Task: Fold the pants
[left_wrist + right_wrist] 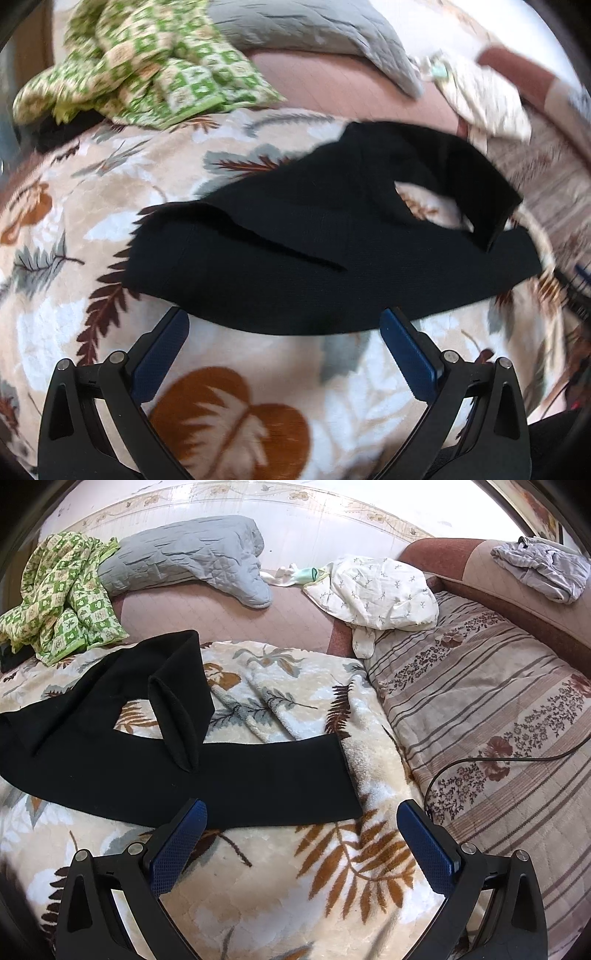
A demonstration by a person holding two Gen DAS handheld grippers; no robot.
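Black pants [314, 251] [155, 753] lie spread on a leaf-patterned blanket [236, 398] [295, 867]. One leg runs flat toward the right in the right wrist view, and the other is folded back over itself at the far side. My left gripper [284, 323] hovers open just in front of the near edge of the pants, nothing between its blue pads [160, 354]. My right gripper [301, 816] is open too, at the near edge of the flat leg close to its hem, holding nothing.
A green checked cloth [62, 602] [147, 62] and a grey quilted pillow [188, 557] [317, 29] lie at the far side. A white printed cloth [373, 594] sits beyond the blanket. A striped mattress cover [491, 709] with a black cable [480, 760] lies right; grey clothing [543, 568] rests on the headboard.
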